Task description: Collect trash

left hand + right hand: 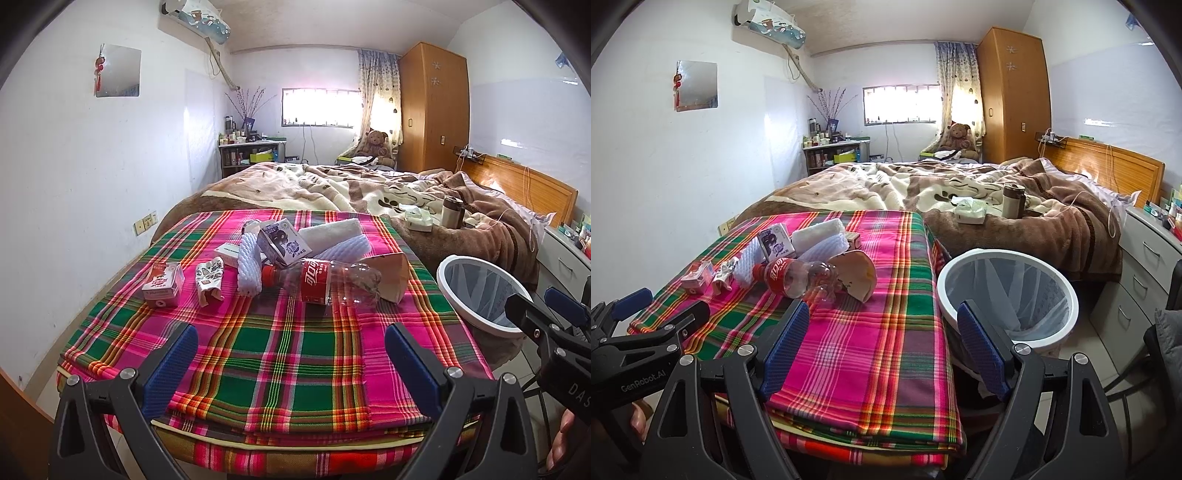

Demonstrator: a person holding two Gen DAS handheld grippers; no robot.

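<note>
Nearest the cameras, the left gripper (291, 363) hangs over the front edge of the desk (280, 354) with its jaws released and nothing between them; the blue ribbed pads (170, 369) stand wide apart. The right gripper (882, 345) is likewise spread and empty, one pad over the cloth edge, the other in front of the bin.

The desk is covered by a folded plaid cloth (864, 332), a woven fabric in pink, green and orange, lying flat in layers.

Just beside the desk's right edge stands a round white plastic bin (1067, 295), lined with a thin translucent bag; no item can be made out inside.

Further back, the trash sits clustered on the cloth. A clear, crumpled plastic cola bottle (325, 282) lies on its side, long axis running left to right in the left wrist view, red cap (269, 275) pointing left, base touching a tan paper bag (391, 275). Left of the cap lies a white foam-mesh sleeve (249, 264), ribbed and tubular, its axis running front to back. Left again lie a crushed printed wrapper (210, 280) and a small red-and-white drink carton (162, 284). Behind the bottle, a blue-printed carton (282, 242) leans tilted, with a white rolled towel (328, 230) beyond it.

Behind the desk lies a bed (369, 188) with a rumpled brown and cream fleece blanket
</note>
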